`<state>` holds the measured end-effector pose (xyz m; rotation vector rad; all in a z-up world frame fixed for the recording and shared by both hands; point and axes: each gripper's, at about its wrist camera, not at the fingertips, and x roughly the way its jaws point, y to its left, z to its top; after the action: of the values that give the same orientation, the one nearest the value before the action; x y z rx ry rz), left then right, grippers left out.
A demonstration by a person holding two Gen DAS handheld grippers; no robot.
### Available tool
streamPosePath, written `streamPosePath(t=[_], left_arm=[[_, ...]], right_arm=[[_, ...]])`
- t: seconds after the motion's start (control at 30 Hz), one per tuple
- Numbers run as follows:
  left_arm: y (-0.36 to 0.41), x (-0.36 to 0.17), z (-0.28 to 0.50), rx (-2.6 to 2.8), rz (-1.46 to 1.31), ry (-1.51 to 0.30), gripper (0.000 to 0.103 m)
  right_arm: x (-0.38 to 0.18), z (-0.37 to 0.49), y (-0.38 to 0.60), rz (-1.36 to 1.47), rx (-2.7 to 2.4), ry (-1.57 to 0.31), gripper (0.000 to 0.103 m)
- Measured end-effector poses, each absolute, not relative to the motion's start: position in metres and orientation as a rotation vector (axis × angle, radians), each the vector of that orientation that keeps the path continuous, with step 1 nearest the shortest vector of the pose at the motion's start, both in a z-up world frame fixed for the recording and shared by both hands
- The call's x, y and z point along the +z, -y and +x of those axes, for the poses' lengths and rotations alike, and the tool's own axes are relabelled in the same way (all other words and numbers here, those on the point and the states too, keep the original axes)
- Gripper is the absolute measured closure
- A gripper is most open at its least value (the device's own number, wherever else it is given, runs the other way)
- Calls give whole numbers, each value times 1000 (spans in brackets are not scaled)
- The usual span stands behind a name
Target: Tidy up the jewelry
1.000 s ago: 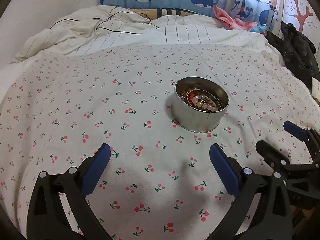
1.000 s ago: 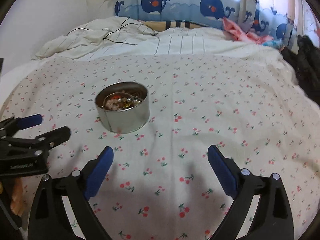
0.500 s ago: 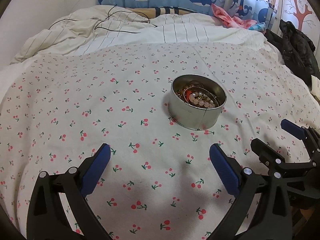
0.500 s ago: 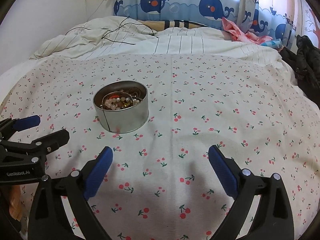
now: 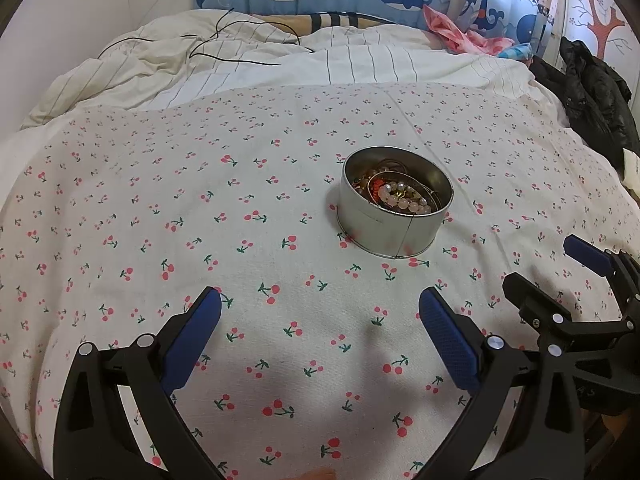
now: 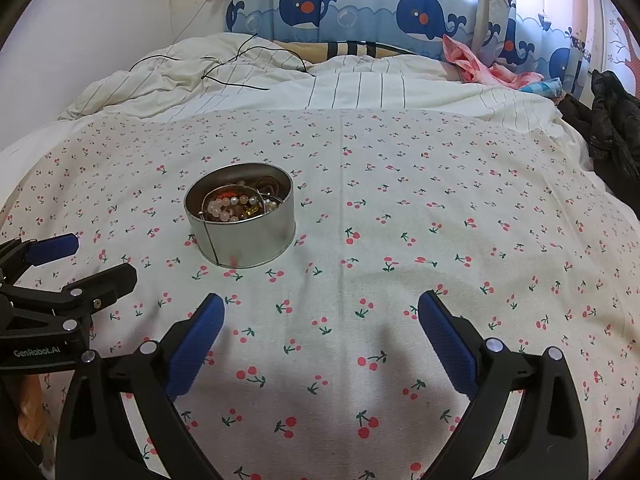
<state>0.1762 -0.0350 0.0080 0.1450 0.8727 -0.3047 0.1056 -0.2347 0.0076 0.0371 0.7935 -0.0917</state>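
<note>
Between the wide-apart blue pads of the left gripper point(image 5: 319, 308) lies only cherry-print cloth, and the right gripper point(image 6: 321, 314) hangs just as spread and empty, each tool well short of the round metal tin point(image 5: 396, 216), which sits at about one o'clock from the left and eleven o'clock from the right. Beads, pearls and bangles point(image 6: 240, 206) are all heaped inside that tin and nothing lies loose on the sheet, so the gathering looks finished or nearly so, though I cannot tell whether sorting remains. Beyond spreads the cherry bedsheet point(image 5: 200, 208), then at twelve o'clock a rumpled striped duvet point(image 6: 360, 88) with a black cable point(image 5: 224, 48), whale curtains point(image 6: 360, 4), and dark clothing point(image 5: 592, 92) at two o'clock.
</note>
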Motion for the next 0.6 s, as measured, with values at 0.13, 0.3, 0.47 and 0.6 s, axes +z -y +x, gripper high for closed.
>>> streamPosePath(t=[0.13,0.3,0.47,0.6], left_arm=[[35,8,176,-303,148,-873,8],[35,7,176,-299,150,-876,8],[35,7,176,-294,153,-878,8],[35,5,177,-290,151,-887,8]], right_arm=[[8,106,234,38,-92,-793,10],[8,106,234,38,-91,-793,10],[8,106,234,37,-92,-793,10],[7,106,234,38,-91,-794,10]])
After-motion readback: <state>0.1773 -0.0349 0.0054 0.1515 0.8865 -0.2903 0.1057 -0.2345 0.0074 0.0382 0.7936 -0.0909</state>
